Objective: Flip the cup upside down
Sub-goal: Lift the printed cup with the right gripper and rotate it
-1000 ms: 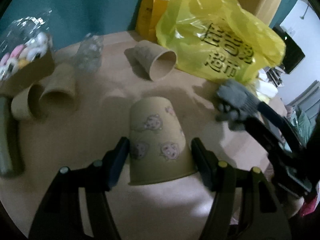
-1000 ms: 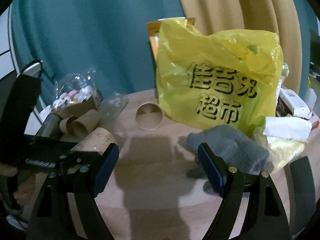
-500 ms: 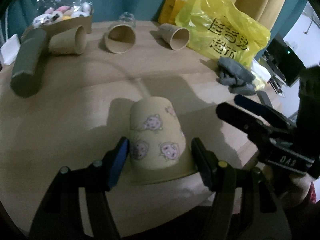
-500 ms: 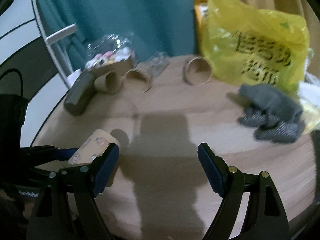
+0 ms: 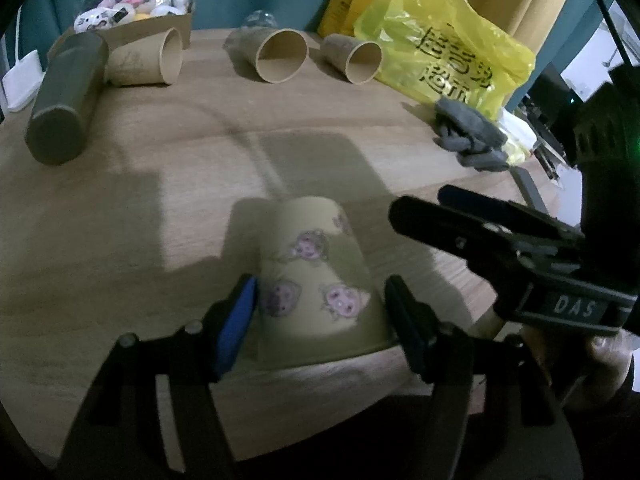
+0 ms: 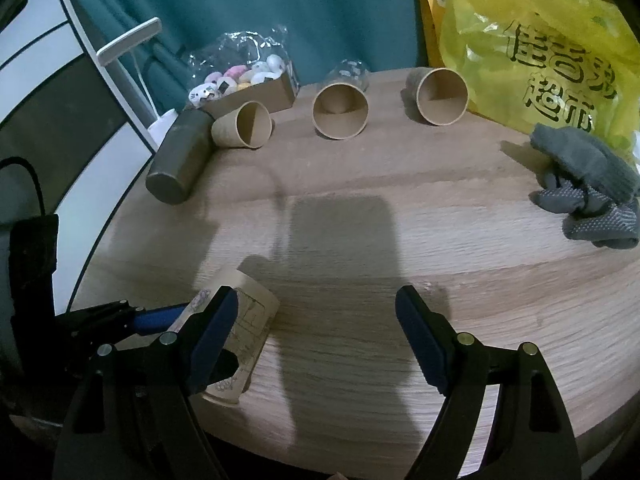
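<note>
We are drawing both tongs back toward the counter's near edge. The left tongs are gripping the cup, inverted, near that edge; the right tongs are hanging spread and empty. Thin paper crushes easily, so we are favouring a light grip at mid-wall.

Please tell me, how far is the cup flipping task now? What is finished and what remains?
Looks done: the pig-print cup is already inverted, closed base up, wide rim down at the near edge of the table. In hand: the left gripper brackets it, fingers at its sides. Left: probably only releasing. The right gripper is open and empty. Three plain cups lie sideways.
</note>
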`<control>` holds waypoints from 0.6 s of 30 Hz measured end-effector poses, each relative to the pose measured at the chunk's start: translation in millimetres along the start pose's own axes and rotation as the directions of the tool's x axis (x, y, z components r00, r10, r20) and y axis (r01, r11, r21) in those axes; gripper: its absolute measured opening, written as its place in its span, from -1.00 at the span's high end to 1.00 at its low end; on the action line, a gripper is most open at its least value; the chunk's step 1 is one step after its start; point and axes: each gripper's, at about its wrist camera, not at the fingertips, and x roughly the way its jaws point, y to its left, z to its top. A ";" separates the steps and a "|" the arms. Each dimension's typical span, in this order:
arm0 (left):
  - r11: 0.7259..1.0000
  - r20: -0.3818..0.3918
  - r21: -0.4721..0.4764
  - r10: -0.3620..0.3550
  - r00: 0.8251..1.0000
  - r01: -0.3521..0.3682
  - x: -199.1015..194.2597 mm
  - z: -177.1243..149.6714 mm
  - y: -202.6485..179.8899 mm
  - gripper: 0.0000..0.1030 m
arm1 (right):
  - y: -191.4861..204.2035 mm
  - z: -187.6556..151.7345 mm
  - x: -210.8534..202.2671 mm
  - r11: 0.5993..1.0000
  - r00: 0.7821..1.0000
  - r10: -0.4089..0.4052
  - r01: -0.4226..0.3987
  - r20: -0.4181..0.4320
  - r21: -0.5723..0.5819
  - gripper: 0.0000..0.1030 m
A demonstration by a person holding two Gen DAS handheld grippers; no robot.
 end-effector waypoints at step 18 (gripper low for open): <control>0.997 0.098 -0.055 0.054 0.994 -0.049 -47.5 -24.5 37.8 -0.55 | 14.1 23.8 27.3 0.996 0.982 0.086 -0.080 -0.170 0.040 -0.62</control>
